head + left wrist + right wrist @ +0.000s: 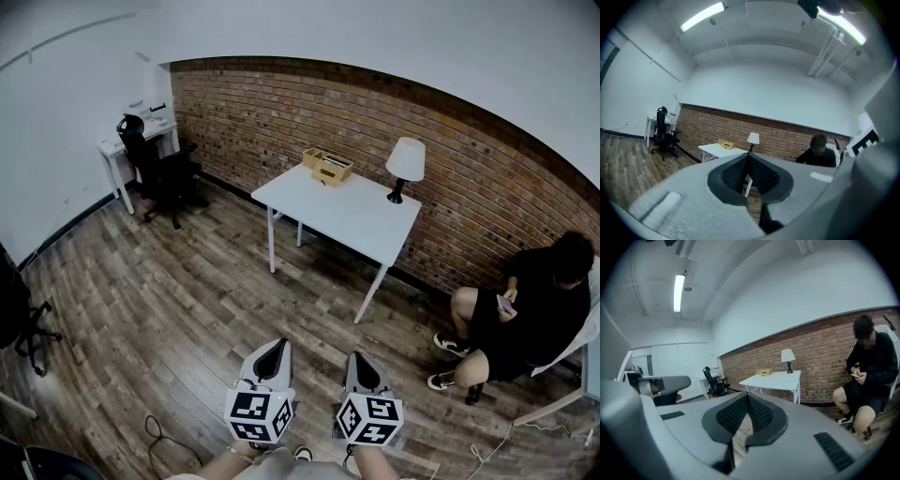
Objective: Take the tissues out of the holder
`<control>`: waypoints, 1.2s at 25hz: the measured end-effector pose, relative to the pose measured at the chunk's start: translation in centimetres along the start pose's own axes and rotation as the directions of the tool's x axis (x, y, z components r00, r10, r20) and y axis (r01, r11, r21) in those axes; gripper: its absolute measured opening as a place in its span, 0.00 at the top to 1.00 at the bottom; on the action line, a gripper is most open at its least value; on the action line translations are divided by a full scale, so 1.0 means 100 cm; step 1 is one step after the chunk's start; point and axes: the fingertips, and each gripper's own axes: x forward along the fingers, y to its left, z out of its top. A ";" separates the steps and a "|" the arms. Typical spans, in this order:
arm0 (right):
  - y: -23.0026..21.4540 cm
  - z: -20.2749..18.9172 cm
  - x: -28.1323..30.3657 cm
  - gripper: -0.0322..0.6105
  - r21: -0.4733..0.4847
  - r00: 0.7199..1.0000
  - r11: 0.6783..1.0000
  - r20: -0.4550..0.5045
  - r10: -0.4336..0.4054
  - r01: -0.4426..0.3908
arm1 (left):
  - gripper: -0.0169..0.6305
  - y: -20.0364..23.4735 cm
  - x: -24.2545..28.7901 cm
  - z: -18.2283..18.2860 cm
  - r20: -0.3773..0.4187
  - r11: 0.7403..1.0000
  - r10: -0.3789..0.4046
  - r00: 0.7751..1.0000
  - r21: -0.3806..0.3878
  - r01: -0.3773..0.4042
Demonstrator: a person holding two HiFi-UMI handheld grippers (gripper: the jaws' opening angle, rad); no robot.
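Left gripper (279, 345) and right gripper (360, 358) empty, the holder (327, 167) well apart from both.

In the head view the two grippers sit side by side at the bottom centre of the frame, over the wooden floor (187, 309). Each gripper view shows its fingers (733, 174) closed tip to tip with nothing between them. The wooden holder stands above centre, on the far corner of the white surface (356, 220) by the brick wall (281, 112), with a lamp (404, 167) to its right. Its tissues are too small to make out. A person (530, 314) sits at the right edge.
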 end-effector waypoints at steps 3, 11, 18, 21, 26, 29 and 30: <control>0.001 -0.004 -0.002 0.94 -0.002 1.000 1.000 -0.001 -0.001 0.001 | 0.96 -0.001 -0.003 -0.003 0.000 1.000 -0.004 1.000 -0.004 0.004; 0.011 -0.006 -0.007 0.94 -0.001 1.000 1.000 -0.003 -0.014 0.014 | 0.96 0.005 -0.010 -0.001 0.002 1.000 -0.018 1.000 -0.016 0.018; 0.022 -0.012 0.001 0.94 0.045 0.999 0.998 0.000 -0.043 0.043 | 0.96 0.024 -0.017 0.001 0.003 0.999 -0.033 0.999 -0.013 0.033; 0.031 -0.018 0.005 0.94 0.054 0.998 0.997 -0.004 -0.057 0.058 | 0.96 0.037 -0.024 0.001 0.004 0.999 -0.040 0.999 -0.008 0.040; 0.037 -0.031 0.016 0.94 0.067 0.997 0.995 -0.045 -0.067 0.070 | 0.96 0.056 -0.025 0.007 0.011 0.999 -0.035 0.999 -0.005 0.035; 0.039 -0.034 0.025 0.94 0.055 0.996 0.996 -0.059 -0.073 0.076 | 0.96 0.065 -0.021 0.007 0.012 0.999 -0.031 0.999 0.013 0.031; 0.040 -0.034 0.029 0.94 0.051 0.996 0.996 -0.060 -0.073 0.076 | 0.96 0.069 -0.019 0.007 0.012 1.000 -0.027 1.000 0.015 0.027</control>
